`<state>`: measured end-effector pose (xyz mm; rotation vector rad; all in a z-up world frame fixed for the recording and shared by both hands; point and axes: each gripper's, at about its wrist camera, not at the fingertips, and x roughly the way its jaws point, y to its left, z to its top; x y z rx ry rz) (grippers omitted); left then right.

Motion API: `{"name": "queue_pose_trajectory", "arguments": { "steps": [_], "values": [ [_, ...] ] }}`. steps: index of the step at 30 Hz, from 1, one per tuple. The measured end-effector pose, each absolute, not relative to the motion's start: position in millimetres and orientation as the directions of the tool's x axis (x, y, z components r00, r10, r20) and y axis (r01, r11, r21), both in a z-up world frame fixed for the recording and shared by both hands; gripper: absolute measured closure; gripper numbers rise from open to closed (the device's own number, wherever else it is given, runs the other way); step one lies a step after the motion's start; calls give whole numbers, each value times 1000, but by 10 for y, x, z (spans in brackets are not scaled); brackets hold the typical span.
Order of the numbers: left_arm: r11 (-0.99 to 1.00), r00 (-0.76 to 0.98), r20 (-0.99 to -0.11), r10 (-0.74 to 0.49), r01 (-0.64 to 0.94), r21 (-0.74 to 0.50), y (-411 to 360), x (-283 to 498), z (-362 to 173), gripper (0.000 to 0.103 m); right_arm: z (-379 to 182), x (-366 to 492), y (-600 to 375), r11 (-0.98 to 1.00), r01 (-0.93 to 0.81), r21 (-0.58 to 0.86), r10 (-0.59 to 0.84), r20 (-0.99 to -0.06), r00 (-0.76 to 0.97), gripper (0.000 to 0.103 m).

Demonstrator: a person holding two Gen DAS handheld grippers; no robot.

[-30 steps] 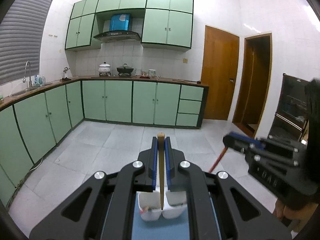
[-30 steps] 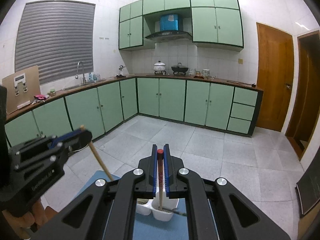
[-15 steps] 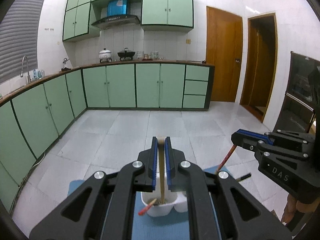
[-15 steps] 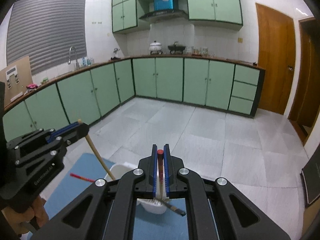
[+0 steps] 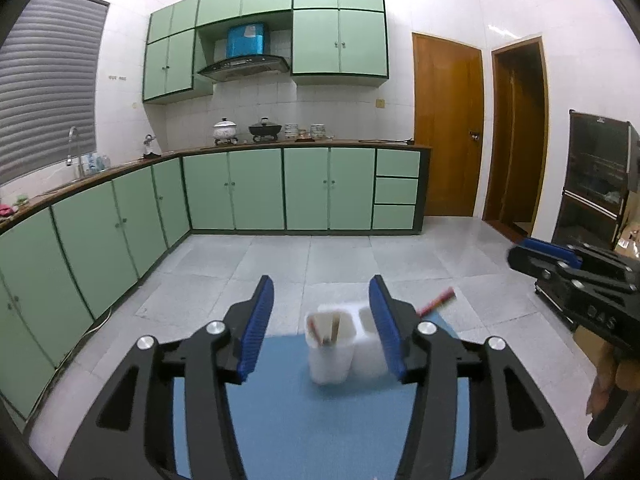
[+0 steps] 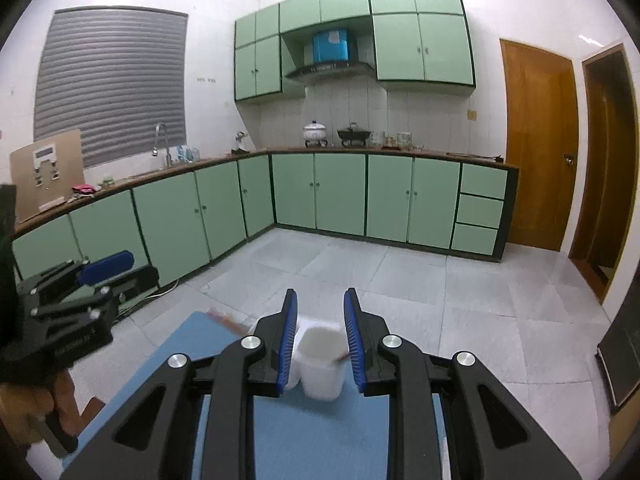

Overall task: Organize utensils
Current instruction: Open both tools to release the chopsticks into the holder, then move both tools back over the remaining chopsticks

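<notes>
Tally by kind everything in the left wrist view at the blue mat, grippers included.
Grippers: 2, the left gripper and the right gripper, both open
White holder: 1
Blue mat: 1
Chopsticks: 3, two in the holder's left compartment, one red chopstick to its right
Total: 7

You see white plastic two-cup holder (image 5: 331,354), smooth, bit shiny. Under it, flat blue mat (image 5: 304,432), soft and matt. Your black plastic left gripper (image 5: 322,322) has ribbed blue rubber pads (image 5: 256,322), shiny metal bolts. Thin sticks in cup (image 5: 326,328) look like wood. Grey floor tiles (image 5: 340,256) glossy.
</notes>
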<state>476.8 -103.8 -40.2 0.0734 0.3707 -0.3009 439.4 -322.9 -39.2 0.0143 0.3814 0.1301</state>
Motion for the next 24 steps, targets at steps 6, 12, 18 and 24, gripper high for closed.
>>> {"name": "queue_pose_trajectory", "arguments": {
  "steps": [6,12,18,24],
  "values": [
    [955,888,-377,-264,296,28,-741,3711,-922,45,-1068,3268,-3014,992,-127,20,125,-380,917,79],
    [966,842,-482,-242,257,-36,-466,2866,-1656,37,-1828,2401,-2736,993,-115,40,121,-445,887,71],
    [969,806,-548,-223,245,-34,-423,2326,-2085,35,-2364,2003,-2533,988,-95,121,146,-541,829,69],
    [974,755,-623,-203,219,-52,-368,2114,-2436,31,-2615,1850,-2354,987,-104,123,157,-589,793,69]
  ]
}}
